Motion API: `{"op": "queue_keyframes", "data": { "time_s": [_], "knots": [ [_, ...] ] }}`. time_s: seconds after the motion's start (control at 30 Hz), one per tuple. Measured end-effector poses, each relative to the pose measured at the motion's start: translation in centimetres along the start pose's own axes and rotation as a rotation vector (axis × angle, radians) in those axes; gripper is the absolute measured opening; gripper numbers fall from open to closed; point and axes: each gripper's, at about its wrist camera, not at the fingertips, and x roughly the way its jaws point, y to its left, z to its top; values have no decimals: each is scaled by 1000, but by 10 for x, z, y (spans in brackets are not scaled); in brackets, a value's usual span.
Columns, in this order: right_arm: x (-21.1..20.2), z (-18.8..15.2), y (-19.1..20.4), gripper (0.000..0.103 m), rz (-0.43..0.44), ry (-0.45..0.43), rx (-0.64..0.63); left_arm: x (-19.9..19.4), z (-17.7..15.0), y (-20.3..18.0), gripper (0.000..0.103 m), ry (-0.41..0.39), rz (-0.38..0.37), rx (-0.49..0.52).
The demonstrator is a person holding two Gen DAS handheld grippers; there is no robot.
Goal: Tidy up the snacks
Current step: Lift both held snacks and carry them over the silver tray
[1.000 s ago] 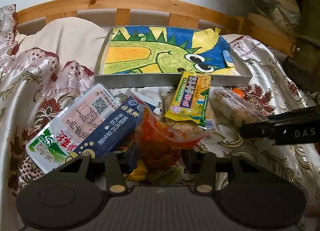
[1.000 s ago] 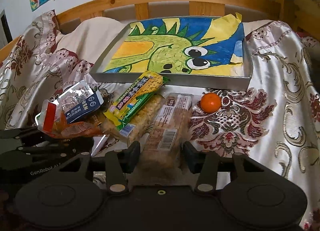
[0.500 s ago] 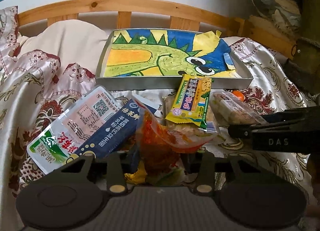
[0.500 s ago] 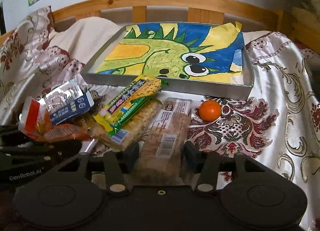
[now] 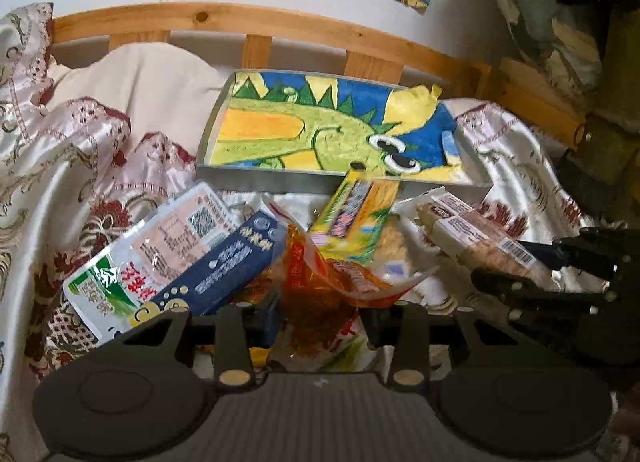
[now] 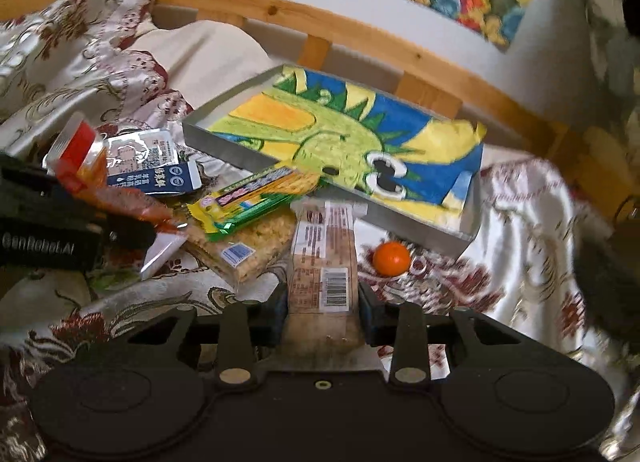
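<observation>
My left gripper (image 5: 320, 322) is shut on a crinkly orange-red snack bag (image 5: 320, 282) and holds it over the snack pile. The jaws of my right gripper (image 6: 322, 314) are closing, and its pads press the near end of a long brown bar pack (image 6: 324, 254). That pack (image 5: 472, 234) is raised and slanted in the left wrist view. A yellow-green pack (image 6: 248, 201) lies on a rice-cracker pack (image 6: 256, 246). Left of them are a dark blue pack (image 5: 228, 266) and a white pouch (image 5: 160, 246). Behind stands a grey tray (image 5: 280, 177) lined with a dinosaur drawing.
A small orange fruit (image 6: 391, 258) sits on the patterned satin cloth (image 6: 520, 242) just right of the bar pack, near the tray's front corner. A wooden rail (image 5: 280, 27) runs behind the tray. Rumpled cloth rises at the left.
The right gripper's jaws have closed onto the bar pack and the wrist has rolled, raising the pack off the cloth. The left gripper tightened a little on the orange bag and stayed put.
</observation>
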Motion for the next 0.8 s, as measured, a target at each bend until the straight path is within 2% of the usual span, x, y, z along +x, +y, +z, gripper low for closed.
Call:
{"op": "queue_keyframes", "data": {
  "time_s": [0.1,0.2,0.4,0.53,0.67,0.8],
  "knots": [
    [-12,1,3,37,-41,-44,-51,-6,7,-7,44,-20,-14,-9],
    [-21,5,-3,37,-52,-70,-36,-10,16,-15,44,-35,-13,-13],
    [-17,28,-37,37,-25,-138,-28,5,62,-32,44,-73,33,-22],
    [8,45,-65,37,-17,-210,-53,33,100,-43,44,-111,44,-39],
    [52,53,-102,37,28,-265,89,72,131,-54,44,-131,49,-52],
    [94,56,-125,37,10,-252,185,116,147,-60,44,-94,39,-91]
  ]
}}
